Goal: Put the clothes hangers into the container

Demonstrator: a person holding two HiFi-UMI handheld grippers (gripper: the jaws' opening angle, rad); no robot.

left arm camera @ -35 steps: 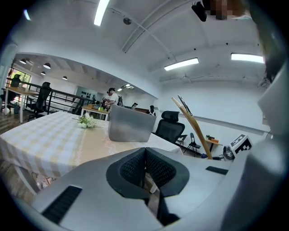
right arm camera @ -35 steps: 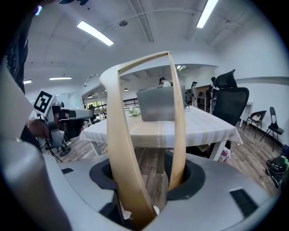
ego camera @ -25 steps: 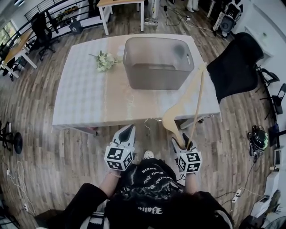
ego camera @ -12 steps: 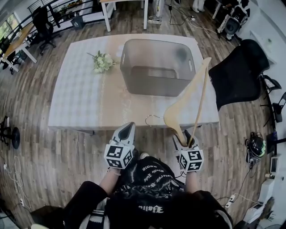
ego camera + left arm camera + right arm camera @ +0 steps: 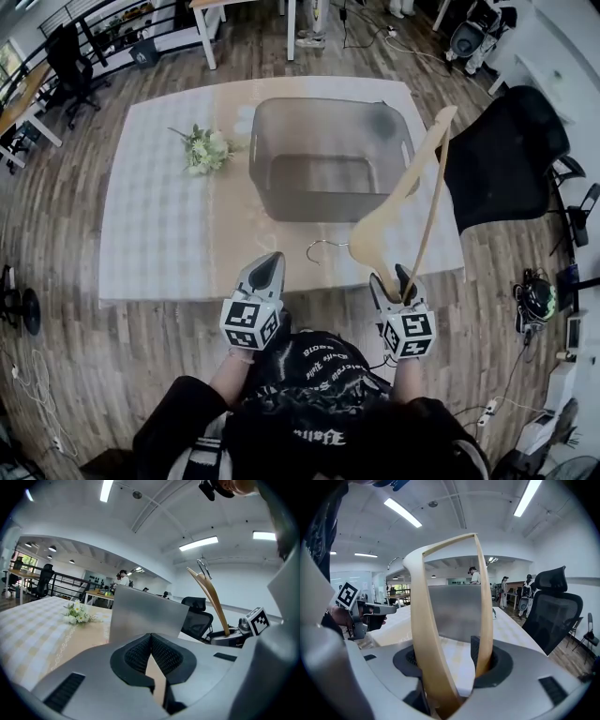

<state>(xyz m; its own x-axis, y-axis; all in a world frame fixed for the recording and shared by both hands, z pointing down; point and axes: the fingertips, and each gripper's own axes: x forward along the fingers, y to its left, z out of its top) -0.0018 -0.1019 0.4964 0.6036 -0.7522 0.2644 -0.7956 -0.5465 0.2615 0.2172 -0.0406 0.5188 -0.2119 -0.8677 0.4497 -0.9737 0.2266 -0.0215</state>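
Note:
A pale wooden hanger (image 5: 412, 202) stands up from my right gripper (image 5: 394, 281), which is shut on its lower corner. Its metal hook (image 5: 319, 246) points left over the table's near edge, and its upper end reaches the right rim of the grey container (image 5: 328, 101). In the right gripper view the hanger (image 5: 424, 634) fills the jaws of the right gripper (image 5: 450, 667), with the container (image 5: 454, 611) behind. My left gripper (image 5: 267, 265) hovers at the table's front edge, shut and holding nothing; its pads (image 5: 161, 656) meet in the left gripper view.
A small bunch of white flowers (image 5: 202, 150) lies on the checked tablecloth (image 5: 150, 225) left of the container. A black office chair (image 5: 506, 150) stands at the table's right side. More desks and chairs stand at the far left.
Both grippers have come closer to the table. The hanger has risen and moved forward, so its upper end now stands beside the container's right rim.

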